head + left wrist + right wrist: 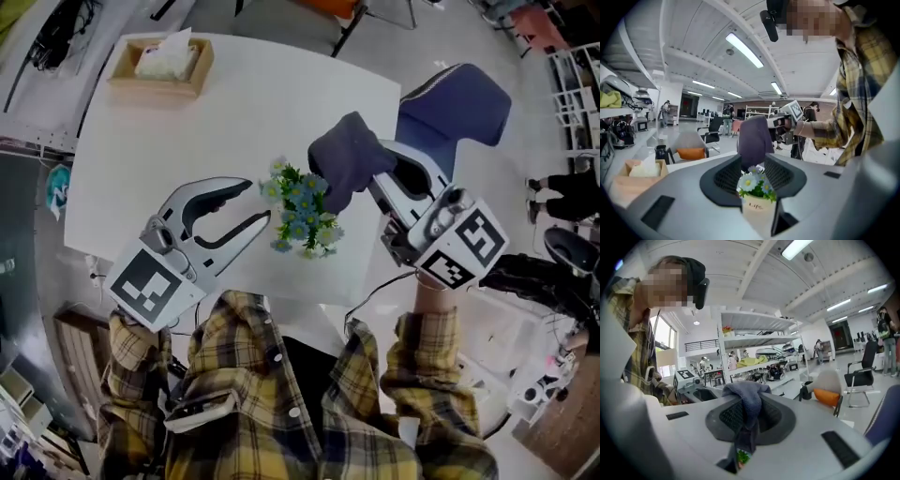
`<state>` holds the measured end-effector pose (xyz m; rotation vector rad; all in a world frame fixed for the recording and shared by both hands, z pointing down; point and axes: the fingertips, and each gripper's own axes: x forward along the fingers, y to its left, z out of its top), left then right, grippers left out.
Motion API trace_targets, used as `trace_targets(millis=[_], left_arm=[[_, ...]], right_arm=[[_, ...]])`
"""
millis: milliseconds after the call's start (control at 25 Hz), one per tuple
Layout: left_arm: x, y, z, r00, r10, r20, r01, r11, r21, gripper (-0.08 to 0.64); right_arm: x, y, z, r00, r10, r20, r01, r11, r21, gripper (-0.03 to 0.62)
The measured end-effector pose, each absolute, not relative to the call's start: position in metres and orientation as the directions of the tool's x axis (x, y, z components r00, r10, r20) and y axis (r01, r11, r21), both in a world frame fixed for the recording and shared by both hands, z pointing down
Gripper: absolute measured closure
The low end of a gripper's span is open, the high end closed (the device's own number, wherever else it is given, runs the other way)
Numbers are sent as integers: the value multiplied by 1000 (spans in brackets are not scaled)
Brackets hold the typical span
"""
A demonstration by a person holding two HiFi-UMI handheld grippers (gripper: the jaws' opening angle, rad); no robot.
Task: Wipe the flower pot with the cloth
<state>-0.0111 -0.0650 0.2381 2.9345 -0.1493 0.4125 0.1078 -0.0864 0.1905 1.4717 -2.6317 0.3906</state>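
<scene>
A small cream flower pot [758, 212] with white and blue flowers [300, 211] sits between the jaws of my left gripper [270, 204], whose pads close on its sides. In the head view the blooms hide the pot's body. My right gripper [377, 173] is shut on a dark blue-grey cloth [345, 159], which bunches over its jaws and hangs just right of and above the flowers. In the right gripper view the cloth [747, 397] drapes down between the jaws and a bit of green leaf [742, 457] shows below. The left gripper view shows the cloth [753, 136] right behind the flowers.
The white table [234, 103] lies below both grippers. A wooden tissue box [161, 64] stands at its far left corner. A blue chair [459, 103] sits off the table's right side. My plaid sleeves fill the near edge.
</scene>
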Motion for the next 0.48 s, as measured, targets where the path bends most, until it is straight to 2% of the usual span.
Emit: trace_targets(millis=[280,480], left_arm=[[-1,-38,175,967,-148,210,-174,-978,113,518],[4,-16,162,975,-143,173,-163,-981,108,552]], right_arm=[[81,-15,135,-479,-872,105,-877,471,-89,571],[67,12,135,-456,-887,69,-887,448,-112,571]])
